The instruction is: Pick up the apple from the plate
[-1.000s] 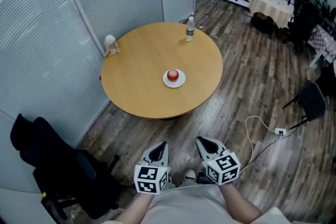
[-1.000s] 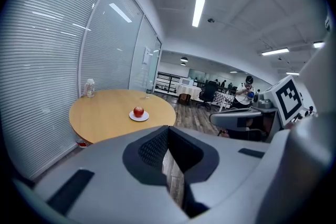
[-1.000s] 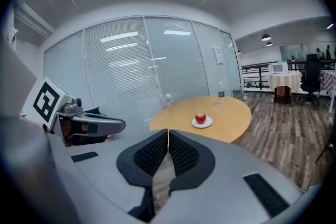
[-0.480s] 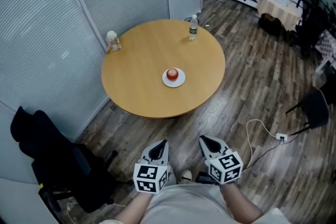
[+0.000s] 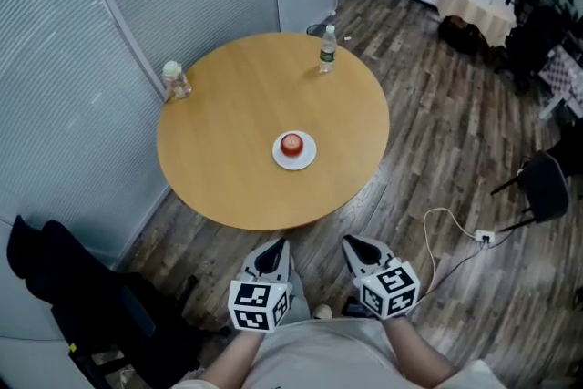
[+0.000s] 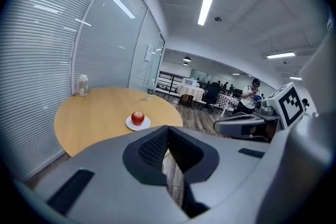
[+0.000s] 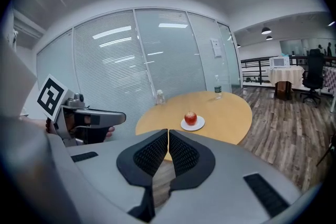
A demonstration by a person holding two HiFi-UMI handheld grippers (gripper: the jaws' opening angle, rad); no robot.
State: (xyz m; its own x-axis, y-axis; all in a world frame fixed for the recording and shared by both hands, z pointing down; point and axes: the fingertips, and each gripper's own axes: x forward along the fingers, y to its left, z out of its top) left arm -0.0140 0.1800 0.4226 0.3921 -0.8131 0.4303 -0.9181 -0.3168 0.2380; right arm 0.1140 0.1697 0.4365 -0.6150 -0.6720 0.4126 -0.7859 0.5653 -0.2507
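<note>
Two closed, empty tools, left tool (image 5: 276, 249), right tool (image 5: 353, 246), well short of apple (image 5: 291, 143) on plate (image 5: 309, 158).

No writing, label or number is legible on anything here.

Round wooden table (image 5: 228, 168) on dark plank floor (image 5: 437, 132), blinded glass walls (image 5: 55, 87), perhaps a black chair (image 5: 82, 296)
</note>
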